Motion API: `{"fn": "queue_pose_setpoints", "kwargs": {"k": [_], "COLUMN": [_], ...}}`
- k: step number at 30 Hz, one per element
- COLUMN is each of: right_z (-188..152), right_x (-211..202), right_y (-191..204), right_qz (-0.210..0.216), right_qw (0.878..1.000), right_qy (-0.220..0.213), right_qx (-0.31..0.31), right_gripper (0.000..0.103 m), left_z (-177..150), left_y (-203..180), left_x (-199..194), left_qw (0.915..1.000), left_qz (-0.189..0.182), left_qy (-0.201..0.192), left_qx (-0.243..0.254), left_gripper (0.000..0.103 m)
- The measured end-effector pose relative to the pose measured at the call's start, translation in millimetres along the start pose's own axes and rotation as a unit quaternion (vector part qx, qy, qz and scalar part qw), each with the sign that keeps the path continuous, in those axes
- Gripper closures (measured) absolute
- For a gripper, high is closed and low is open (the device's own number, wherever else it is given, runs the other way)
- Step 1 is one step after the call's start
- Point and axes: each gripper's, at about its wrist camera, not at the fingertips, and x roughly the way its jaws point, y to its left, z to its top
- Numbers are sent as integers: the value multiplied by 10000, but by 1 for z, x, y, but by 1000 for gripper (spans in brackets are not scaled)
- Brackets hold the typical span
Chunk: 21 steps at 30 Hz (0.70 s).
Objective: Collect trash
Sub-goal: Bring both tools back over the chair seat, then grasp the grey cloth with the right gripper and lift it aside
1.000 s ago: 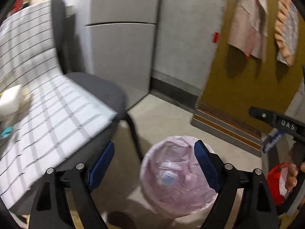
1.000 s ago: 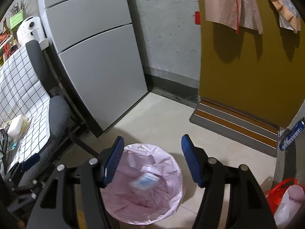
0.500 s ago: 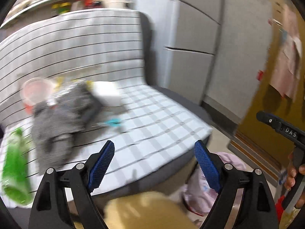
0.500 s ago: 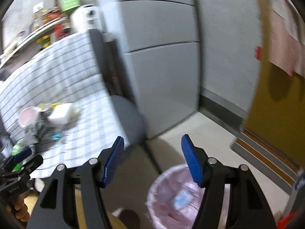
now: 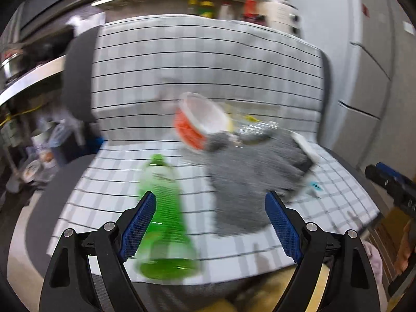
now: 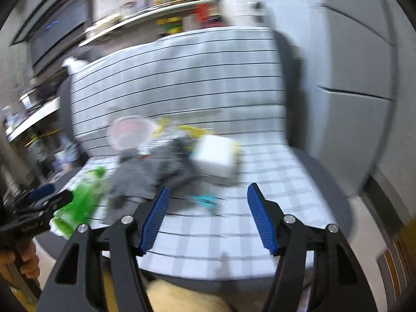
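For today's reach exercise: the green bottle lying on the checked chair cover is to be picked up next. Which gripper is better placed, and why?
Probably the left gripper. It is open and empty, and the green bottle lies just ahead beside its left finger. From the right gripper, also empty, the bottle sits far to the left.

1. Green plastic bottle (image 5: 163, 215): laid on its side on the checked chair cover (image 5: 208, 59), cap toward the backrest.
2. Red-and-white cup (image 5: 200, 119): tipped over, seen at the back of the checked chair cover.
3. Grey crumpled cloth (image 5: 249, 182): spread mid-cover, touching the cup.
4. White box (image 6: 214, 156): set just beside the cloth.
5. Small teal scrap (image 6: 206, 200): found nearer the cover's front edge.
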Motion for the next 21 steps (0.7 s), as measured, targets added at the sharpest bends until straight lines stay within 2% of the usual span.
{"fn": "queue_pose_setpoints", "kwargs": {"k": [1, 3, 6, 8, 13, 17, 19, 21], "right_z": [0, 3, 10, 11, 19, 15, 13, 9], "right_x": [5, 21, 54, 73, 119, 137, 136, 138], "right_y": [10, 31, 58, 69, 79, 76, 82, 97], "right_qz": [80, 271, 575, 658, 349, 742, 992, 964], "right_qw": [9999, 9990, 9962, 9945, 9941, 9916, 9883, 9840], "right_qy": [6, 58, 213, 307, 541, 913, 965, 1094], "right_qx": [-116, -359, -620, -749, -868, -537, -649, -1023], "right_gripper": [33, 30, 20, 7, 6, 6, 6, 6], "left_z": [2, 3, 1, -3, -13, -17, -18, -18], "left_y": [10, 25, 40, 50, 64, 69, 70, 70], "left_x": [0, 2, 6, 10, 16, 20, 22, 24], "left_qw": [9999, 9995, 9989, 9985, 9978, 9974, 9972, 9971], "left_qz": [115, 297, 389, 392, 388, 368, 360, 362], "left_qy": [0, 8, 74, 146, 265, 319, 338, 351], "left_qx": [-75, -144, -244, -351, -472, -533, -555, -563], "left_gripper": [18, 18, 18, 18, 18, 18, 18, 18]}}
